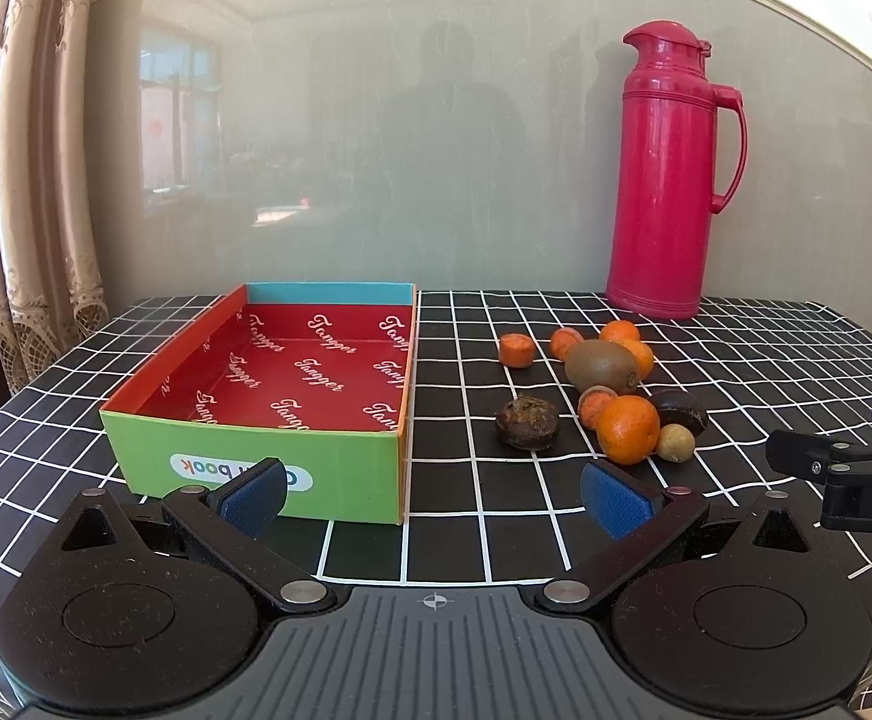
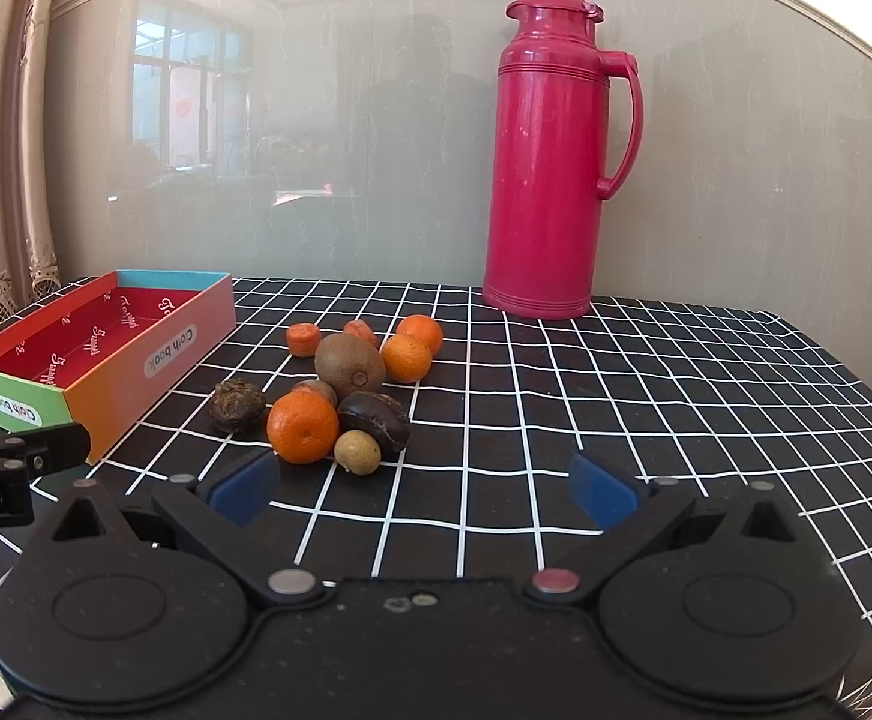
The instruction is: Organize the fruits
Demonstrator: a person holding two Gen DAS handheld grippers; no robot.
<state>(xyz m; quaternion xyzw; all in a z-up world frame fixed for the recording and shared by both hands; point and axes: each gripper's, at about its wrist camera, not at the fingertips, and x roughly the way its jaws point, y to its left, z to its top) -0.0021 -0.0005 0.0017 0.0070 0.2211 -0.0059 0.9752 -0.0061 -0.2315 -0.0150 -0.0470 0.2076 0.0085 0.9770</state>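
Both the left gripper [image 1: 432, 495] and right gripper [image 2: 423, 489] gape empty. At centre frame, the near mandarin [image 2: 302, 426] looks light, soft and round, likely to roll. Pinch across its middle, gently, then carry it to the box [image 2: 135, 354].

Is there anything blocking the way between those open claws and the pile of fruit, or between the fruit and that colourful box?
Nothing visible does. Bare checked tablecloth lies between the open right gripper and the nearest orange. Between the fruit and the open-topped box only cloth shows. The pink thermos stands behind the pile.
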